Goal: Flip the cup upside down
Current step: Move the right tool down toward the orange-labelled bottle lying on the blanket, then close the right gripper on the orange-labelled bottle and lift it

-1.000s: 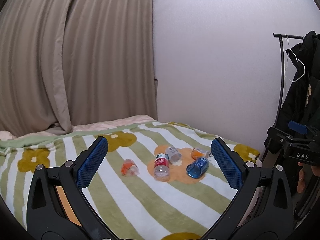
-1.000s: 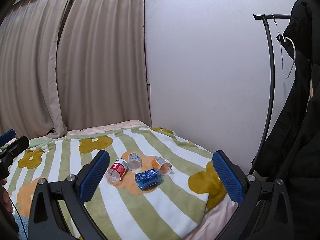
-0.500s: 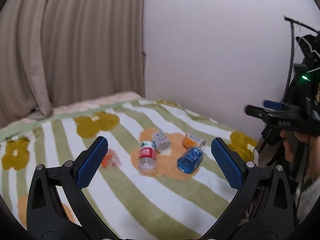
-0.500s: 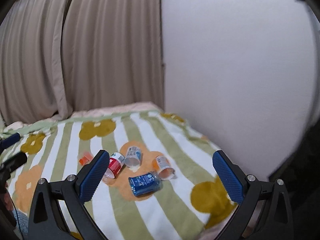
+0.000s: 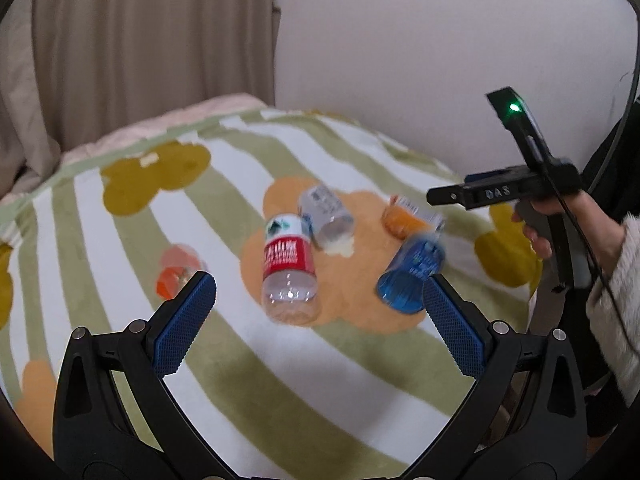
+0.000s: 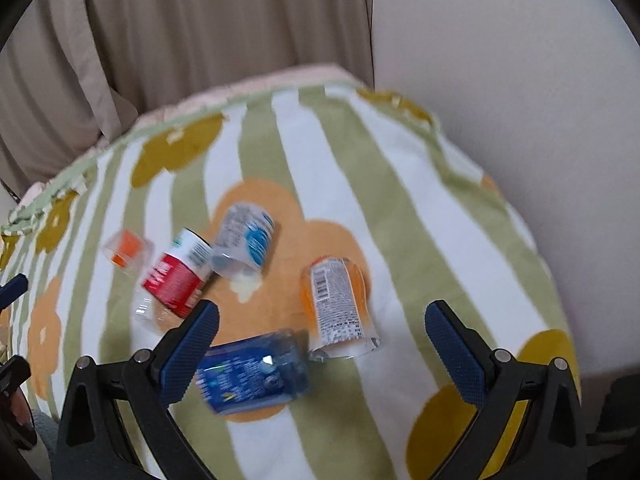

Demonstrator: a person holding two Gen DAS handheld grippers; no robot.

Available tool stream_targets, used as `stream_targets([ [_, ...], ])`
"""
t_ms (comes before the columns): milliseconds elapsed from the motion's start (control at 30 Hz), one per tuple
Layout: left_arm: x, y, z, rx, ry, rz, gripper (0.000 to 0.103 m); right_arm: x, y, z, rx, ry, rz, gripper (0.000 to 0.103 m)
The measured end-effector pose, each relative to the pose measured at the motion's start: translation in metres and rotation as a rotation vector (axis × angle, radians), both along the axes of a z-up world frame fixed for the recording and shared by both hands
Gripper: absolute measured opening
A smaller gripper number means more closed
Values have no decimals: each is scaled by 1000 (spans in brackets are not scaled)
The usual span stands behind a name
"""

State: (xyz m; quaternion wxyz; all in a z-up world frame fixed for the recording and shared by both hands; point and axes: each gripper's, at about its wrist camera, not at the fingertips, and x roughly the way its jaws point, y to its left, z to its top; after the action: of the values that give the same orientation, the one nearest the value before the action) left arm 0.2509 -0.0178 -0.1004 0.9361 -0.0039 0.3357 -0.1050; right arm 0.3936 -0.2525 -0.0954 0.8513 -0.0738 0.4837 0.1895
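I am holding my left gripper [image 5: 318,300] and my right gripper [image 6: 322,330] wide open and empty above the bed [image 6: 400,184], where five cups are lying on their sides. The orange-labelled cup [image 6: 338,304] is lying at 12 o'clock between my right gripper's fingers, mouth toward me, just beside the blue cup [image 6: 252,372] at 9 o'clock. It is looking like light, thin, easily crushed plastic, so I am judging a gentle grasp across the mid-wall best.
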Motion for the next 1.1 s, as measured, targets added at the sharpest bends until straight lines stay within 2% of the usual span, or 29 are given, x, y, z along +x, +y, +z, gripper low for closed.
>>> stream_targets([
  [200,20,5,-25,17,71,-26,103,37,9,-43,-58,105,16,96],
  [300,22,6,-33,13,87,-31,103,48,10,-54,-38,137,8,89],
  [533,22,9,-42,1,101,-36,103,57,13,-72,-15,202,18,57],
  [633,21,10,-41,-4,99,-37,103,55,10,-68,-22,181,14,56],
  [733,17,11,-36,-8,90,-34,103,51,8,-57,-36,137,-1,56],
  [833,9,15,-28,-17,74,-21,103,40,7,-28,-49,57,-6,56],
  [900,-2,20,-21,-22,57,-4,103,22,12,3,-47,-20,2,56],
  [1000,-18,28,-12,-8,37,20,103,-20,21,45,37,-90,3,56],
  [1100,-35,36,-4,-2,34,35,103,-69,38,59,114,-87,13,56],
])
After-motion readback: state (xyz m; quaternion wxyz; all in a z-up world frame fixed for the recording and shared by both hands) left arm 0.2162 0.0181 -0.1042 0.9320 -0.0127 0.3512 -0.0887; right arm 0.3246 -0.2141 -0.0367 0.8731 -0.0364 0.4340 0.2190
